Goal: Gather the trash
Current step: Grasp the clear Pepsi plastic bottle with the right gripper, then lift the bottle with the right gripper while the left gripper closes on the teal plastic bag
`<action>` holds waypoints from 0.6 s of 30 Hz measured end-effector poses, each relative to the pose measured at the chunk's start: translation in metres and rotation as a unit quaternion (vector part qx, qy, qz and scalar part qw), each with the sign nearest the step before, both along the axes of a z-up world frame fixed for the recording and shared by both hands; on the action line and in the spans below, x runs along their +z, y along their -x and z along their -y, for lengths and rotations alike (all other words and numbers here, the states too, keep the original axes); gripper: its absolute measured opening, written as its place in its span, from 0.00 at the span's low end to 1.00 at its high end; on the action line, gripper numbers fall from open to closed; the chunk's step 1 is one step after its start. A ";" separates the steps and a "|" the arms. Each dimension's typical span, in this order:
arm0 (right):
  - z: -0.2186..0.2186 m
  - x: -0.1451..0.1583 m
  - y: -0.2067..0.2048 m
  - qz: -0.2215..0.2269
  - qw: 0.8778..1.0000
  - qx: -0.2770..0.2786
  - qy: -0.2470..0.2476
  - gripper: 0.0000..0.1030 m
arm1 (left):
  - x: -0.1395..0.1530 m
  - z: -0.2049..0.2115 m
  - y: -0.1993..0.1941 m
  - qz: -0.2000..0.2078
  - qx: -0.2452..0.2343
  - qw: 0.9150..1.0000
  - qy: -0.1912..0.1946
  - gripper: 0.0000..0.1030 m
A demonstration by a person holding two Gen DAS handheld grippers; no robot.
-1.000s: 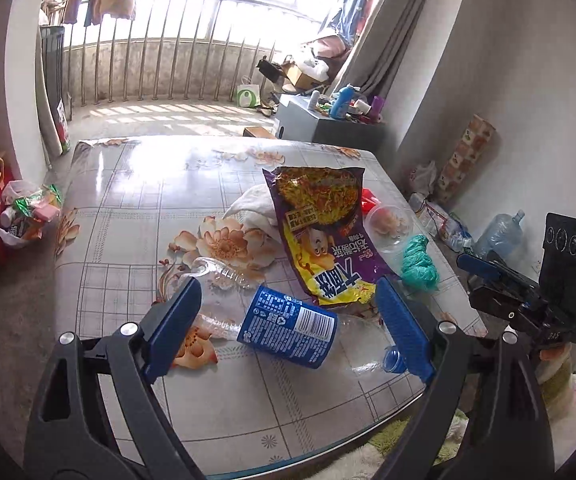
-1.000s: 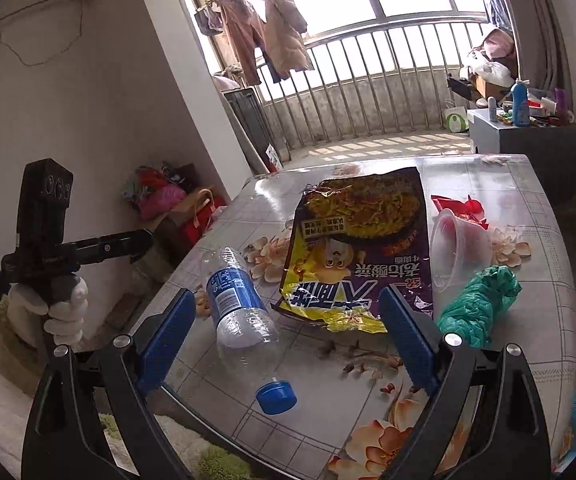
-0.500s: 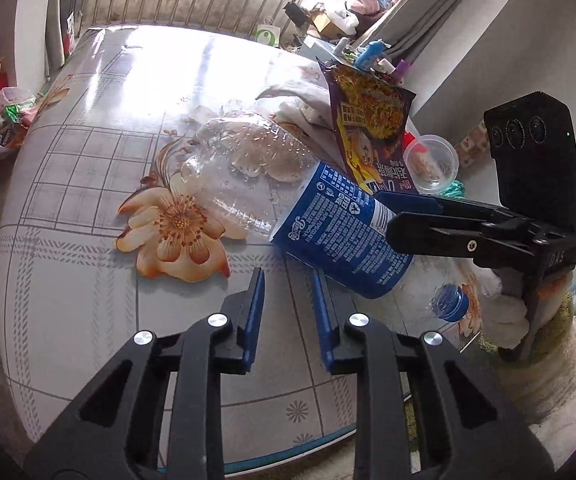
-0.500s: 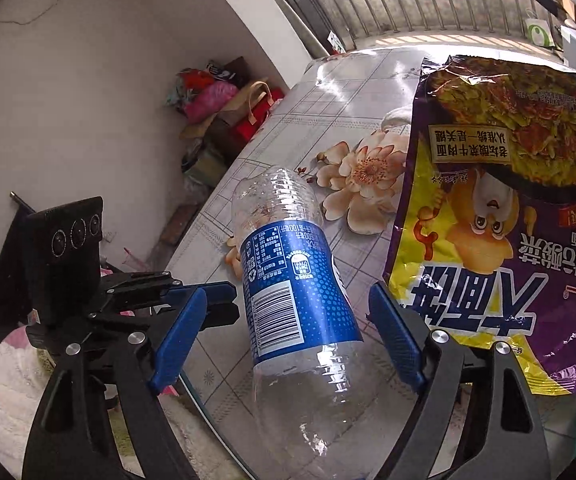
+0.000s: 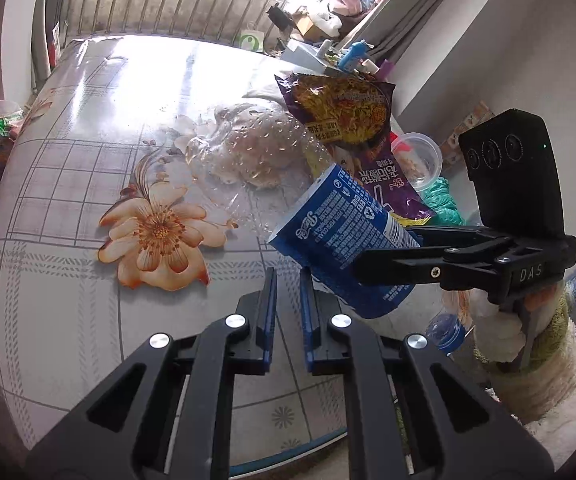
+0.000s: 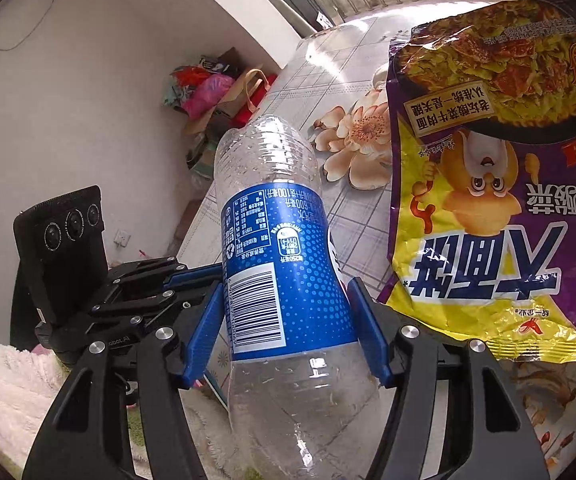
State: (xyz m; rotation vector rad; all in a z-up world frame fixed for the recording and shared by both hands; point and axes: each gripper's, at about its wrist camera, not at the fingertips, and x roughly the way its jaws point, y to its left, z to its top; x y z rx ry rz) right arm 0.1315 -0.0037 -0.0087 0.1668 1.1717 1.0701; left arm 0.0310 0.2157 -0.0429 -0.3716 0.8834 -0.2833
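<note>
Now the right gripper (image 6: 285,320) is clamping the plastic bottle (image 6: 283,280) across its blue label, holding it at the near table (image 5: 67,280) edge beside the noodle wrapper (image 6: 488,160). Empty and thin-walled, the bottle probably weighs little, will dent under squeeze and could slip on its slick film; the labelled waist looks the firmest hold. The left gripper (image 5: 288,312) is hovering nearby, its jaws narrowed nearly together and holding nothing.
</note>
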 end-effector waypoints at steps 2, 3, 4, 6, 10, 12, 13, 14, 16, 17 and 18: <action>0.018 0.008 0.007 0.005 1.000 -0.017 -0.020 0.59 | 0.011 0.005 0.002 0.012 -0.010 1.000 0.000 0.09; 0.025 0.014 0.009 0.008 0.999 -0.029 -0.029 0.59 | 0.018 0.009 0.002 0.019 -0.017 1.000 -0.002 0.09; 0.036 0.018 0.012 0.011 0.998 -0.043 -0.040 0.59 | 0.024 0.014 0.002 0.026 -0.024 0.999 -0.003 0.09; 0.064 0.029 0.017 0.015 0.995 -0.077 -0.069 0.59 | 0.037 0.026 -0.001 0.042 -0.043 0.998 -0.006 0.09; 0.138 0.052 0.029 0.029 0.977 -0.176 -0.116 0.59 | 0.054 0.060 -0.020 0.060 -0.086 0.994 -0.004 0.09; 0.178 0.060 0.038 0.040 0.963 -0.233 -0.133 0.59 | 0.058 0.082 -0.032 0.063 -0.112 0.992 -0.003 0.09; 0.199 0.064 0.043 0.044 0.954 -0.262 -0.140 0.59 | 0.059 0.094 -0.039 0.064 -0.126 0.990 -0.002 0.09; 0.221 0.067 0.047 0.048 0.945 -0.291 -0.144 0.59 | 0.058 0.106 -0.044 0.064 -0.140 0.988 -0.002 0.09; 0.257 0.069 0.057 0.054 0.925 -0.347 -0.146 0.59 | 0.056 0.132 -0.058 0.059 -0.164 0.985 -0.002 0.09; 0.271 0.068 0.061 0.054 0.915 -0.375 -0.142 0.59 | 0.054 0.144 -0.066 0.054 -0.175 0.983 -0.001 0.09; 0.282 0.065 0.065 0.052 0.906 -0.397 -0.138 0.59 | 0.052 0.156 -0.073 0.049 -0.184 0.982 -0.002 0.12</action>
